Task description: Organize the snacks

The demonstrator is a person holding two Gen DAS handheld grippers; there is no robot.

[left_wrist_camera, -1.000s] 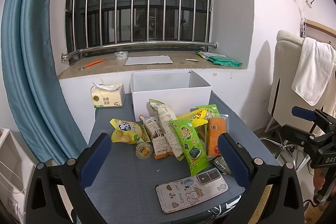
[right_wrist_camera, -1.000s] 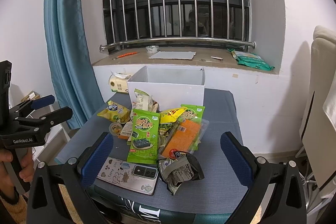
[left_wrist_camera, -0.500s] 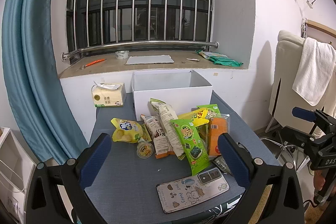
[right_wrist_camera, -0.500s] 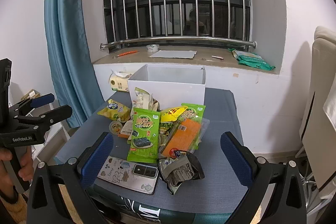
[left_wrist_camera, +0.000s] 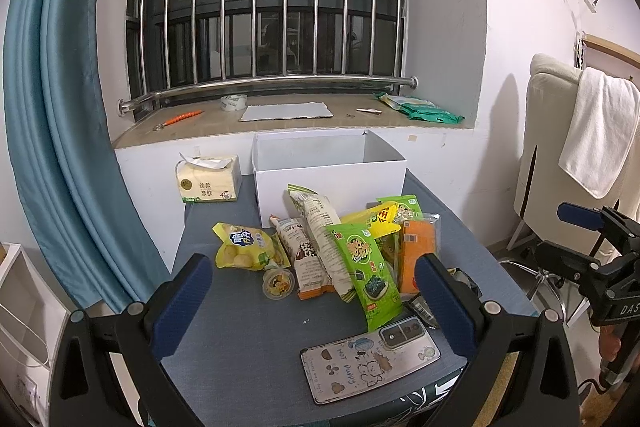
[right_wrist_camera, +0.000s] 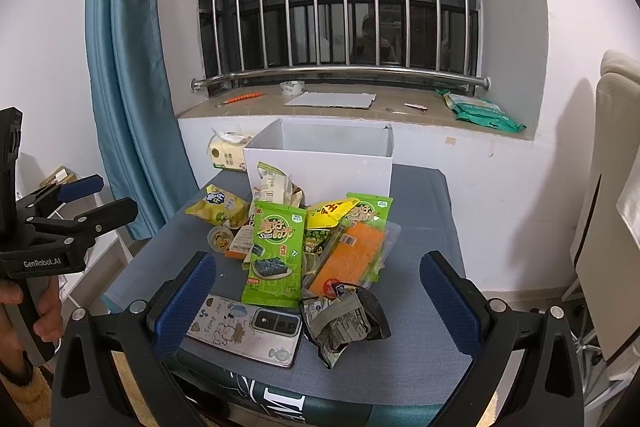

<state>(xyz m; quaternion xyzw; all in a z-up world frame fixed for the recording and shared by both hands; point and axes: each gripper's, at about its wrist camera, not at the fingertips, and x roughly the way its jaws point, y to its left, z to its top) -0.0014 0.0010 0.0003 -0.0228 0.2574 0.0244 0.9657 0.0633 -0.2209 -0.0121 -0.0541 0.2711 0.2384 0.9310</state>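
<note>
Several snack packs lie heaped on a grey-blue table (left_wrist_camera: 248,339) in front of an open white box (left_wrist_camera: 328,171) (right_wrist_camera: 320,167). Among them are a green seaweed pack (left_wrist_camera: 366,271) (right_wrist_camera: 274,251), an orange pack (left_wrist_camera: 418,253) (right_wrist_camera: 352,259), a yellow chip bag (left_wrist_camera: 240,247) (right_wrist_camera: 218,207), a small jelly cup (left_wrist_camera: 278,283) (right_wrist_camera: 220,239) and a dark crumpled wrapper (right_wrist_camera: 344,323). My left gripper (left_wrist_camera: 312,295) hovers open over the near table edge, short of the pile. My right gripper (right_wrist_camera: 318,295) is open too, above the phone and wrapper. Both hold nothing.
A phone in a cartoon case (left_wrist_camera: 370,359) (right_wrist_camera: 248,331) lies at the table's near edge. A tissue pack (left_wrist_camera: 208,183) stands left of the box. Behind is a window sill (left_wrist_camera: 280,123) with bars, a blue curtain (left_wrist_camera: 52,147) at left, a chair with a towel (left_wrist_camera: 596,131) at right.
Both grippers have barely shifted; the views sit slightly closer to the table. No snack has moved.
</note>
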